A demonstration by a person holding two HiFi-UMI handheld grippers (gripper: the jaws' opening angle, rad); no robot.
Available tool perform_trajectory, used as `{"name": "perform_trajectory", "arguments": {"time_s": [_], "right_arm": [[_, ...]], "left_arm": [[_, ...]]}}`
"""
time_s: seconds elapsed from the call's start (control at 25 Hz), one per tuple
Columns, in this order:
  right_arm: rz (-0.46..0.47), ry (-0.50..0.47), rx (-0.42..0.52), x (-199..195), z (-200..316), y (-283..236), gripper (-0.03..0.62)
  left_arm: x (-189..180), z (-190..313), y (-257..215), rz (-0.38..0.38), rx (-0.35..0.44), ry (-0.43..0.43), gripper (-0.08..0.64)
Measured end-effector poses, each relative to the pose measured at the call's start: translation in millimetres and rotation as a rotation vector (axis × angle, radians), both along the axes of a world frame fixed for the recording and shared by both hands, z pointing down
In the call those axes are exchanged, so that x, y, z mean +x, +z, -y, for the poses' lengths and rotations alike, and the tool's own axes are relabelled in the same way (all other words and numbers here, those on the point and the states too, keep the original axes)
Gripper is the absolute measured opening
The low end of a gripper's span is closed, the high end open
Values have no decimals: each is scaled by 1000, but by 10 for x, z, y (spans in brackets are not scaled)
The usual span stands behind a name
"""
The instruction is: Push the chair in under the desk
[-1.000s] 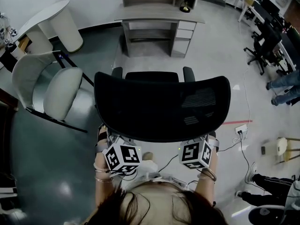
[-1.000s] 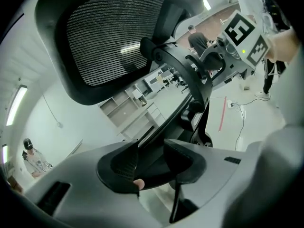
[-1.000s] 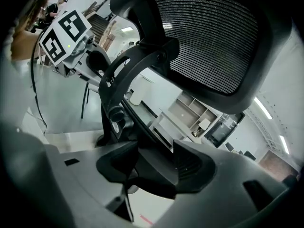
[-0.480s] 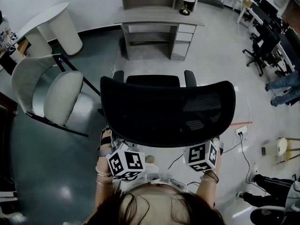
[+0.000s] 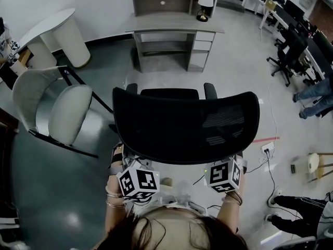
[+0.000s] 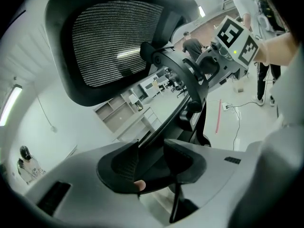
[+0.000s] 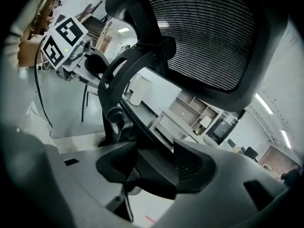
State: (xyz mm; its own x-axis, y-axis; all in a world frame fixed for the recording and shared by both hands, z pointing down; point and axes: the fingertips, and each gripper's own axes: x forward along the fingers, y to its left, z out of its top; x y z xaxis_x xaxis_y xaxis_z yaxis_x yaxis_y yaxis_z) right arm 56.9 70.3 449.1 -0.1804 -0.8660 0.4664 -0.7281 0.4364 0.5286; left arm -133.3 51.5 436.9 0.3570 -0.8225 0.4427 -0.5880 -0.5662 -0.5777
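The black mesh-backed office chair [image 5: 184, 121] stands in front of me, facing the grey desk [image 5: 174, 22] with a stretch of floor between them. My left gripper [image 5: 130, 164] is under the backrest's lower left edge and my right gripper [image 5: 229, 163] under its lower right edge. In the left gripper view the left gripper [image 6: 154, 161] is shut on a dark bar of the chair's back frame, below the mesh [image 6: 114, 42]. In the right gripper view the right gripper [image 7: 154, 163] grips the same frame the same way.
A white shell chair [image 5: 62, 103] stands close at the left, with a white round table [image 5: 52, 30] behind it. A lamp [image 5: 204, 4] sits on the desk. A power strip with cables [image 5: 268, 146] lies on the floor at the right. Black office chairs [image 5: 291, 51] stand far right.
The backrest and both grippers sit slightly lower and further right in the head view than a second ago. Both grippers keep the same hold on the frame.
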Motion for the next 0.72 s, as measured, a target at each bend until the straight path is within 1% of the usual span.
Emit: {"name": "perform_trajectory", "arguments": {"time_s": [0.32,0.72], "right_arm": [[7,-1,6,38,42,-9,224],[9,2,36,84,154,3,224]], "left_arm": [[34,35,-7,2,-3,10,160],[81,149,9,8,1,5,158]]}}
